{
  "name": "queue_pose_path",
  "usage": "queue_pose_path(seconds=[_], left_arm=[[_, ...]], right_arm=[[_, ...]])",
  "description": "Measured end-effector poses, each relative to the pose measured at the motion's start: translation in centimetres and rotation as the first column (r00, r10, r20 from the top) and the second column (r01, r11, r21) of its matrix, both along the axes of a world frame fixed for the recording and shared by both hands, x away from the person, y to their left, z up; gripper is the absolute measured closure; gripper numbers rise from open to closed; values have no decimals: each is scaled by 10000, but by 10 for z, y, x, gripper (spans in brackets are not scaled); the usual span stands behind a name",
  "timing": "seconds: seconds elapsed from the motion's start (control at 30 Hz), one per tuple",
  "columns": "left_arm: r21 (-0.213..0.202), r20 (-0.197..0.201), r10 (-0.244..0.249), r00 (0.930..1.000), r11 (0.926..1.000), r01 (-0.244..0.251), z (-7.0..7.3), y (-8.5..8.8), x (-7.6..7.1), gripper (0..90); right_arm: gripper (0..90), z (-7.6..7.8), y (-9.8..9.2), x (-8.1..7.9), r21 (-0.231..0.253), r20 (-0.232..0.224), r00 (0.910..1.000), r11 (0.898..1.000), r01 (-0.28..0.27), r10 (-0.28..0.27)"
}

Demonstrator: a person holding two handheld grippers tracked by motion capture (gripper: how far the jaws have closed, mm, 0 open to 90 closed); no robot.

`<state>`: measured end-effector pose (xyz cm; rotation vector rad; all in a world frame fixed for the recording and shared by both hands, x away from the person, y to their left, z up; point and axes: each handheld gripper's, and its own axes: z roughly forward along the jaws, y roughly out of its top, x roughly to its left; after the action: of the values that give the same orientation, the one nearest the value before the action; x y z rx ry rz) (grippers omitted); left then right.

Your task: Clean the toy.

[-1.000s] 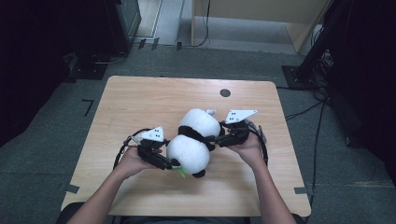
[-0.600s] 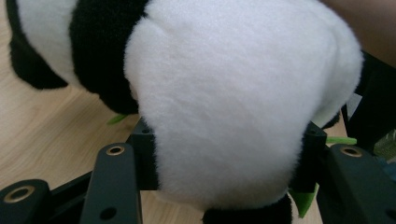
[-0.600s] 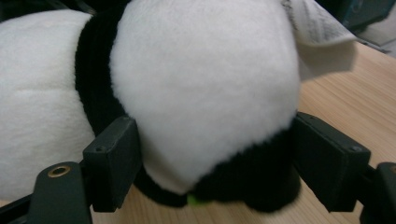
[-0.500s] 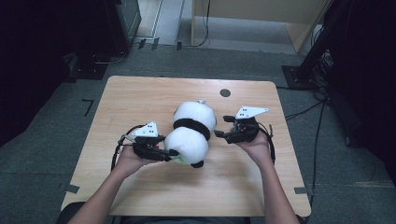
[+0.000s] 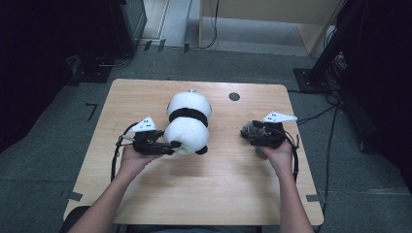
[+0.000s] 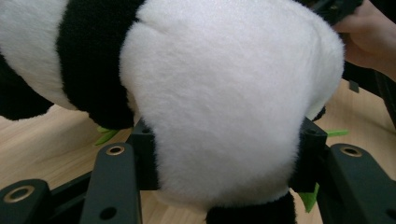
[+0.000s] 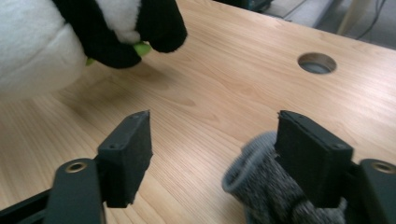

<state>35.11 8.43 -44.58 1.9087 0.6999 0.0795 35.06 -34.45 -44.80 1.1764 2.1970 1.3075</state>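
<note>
A black and white panda plush (image 5: 187, 121) lies in the middle of the wooden table (image 5: 214, 194). My left gripper (image 5: 170, 145) has just been closing and is shut on its white near end; in the left gripper view both pads (image 6: 142, 154) press into the plush (image 6: 224, 93). My right gripper (image 5: 246, 132) is off to the right, apart from the panda (image 7: 42, 51). Its jaws (image 7: 215, 135) stand open after closing a little. A grey knit sock (image 7: 266, 191) lies against the inner side of one jaw; the other pad (image 7: 130, 149) is bare.
A round cable hole (image 5: 234, 96) sits near the table's far edge, also in the right gripper view (image 7: 316, 63). Green leaf bits (image 6: 105, 136) stick out under the panda. Dark equipment and cables (image 5: 316, 114) surround the table on the floor.
My right gripper has drawn away to the right from the panda, with the grey sock at its jaws. The panda and my left gripper have shifted slightly left.
</note>
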Motion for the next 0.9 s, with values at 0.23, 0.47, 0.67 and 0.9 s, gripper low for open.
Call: queue_pose_path(seconds=[0.23, 0.47, 0.67, 0.9], left_arm=[[60, -52, 728, 9973, 9973, -728, -2, 2, 10, 431], [-128, -131, 1059, 9943, 9943, -1060, -3, 3, 14, 427], [-30, -300, 1073, 9938, 9942, -1075, -7, 0, 16, 422], [63, -369, 1043, 9939, 9945, -1042, -8, -2, 15, 420]], right_arm=[[302, -13, -20, -2, -432, -283, 9935, 9931, 1089, -1101], [302, -24, -33, -1, -612, -652, 9800, 9810, 1842, -1881], [360, -40, -32, 7, -859, -1344, 9691, 9767, 1966, -2069], [610, -49, -24, 12, -1993, -1486, 9484, 9479, 2486, -2800]])
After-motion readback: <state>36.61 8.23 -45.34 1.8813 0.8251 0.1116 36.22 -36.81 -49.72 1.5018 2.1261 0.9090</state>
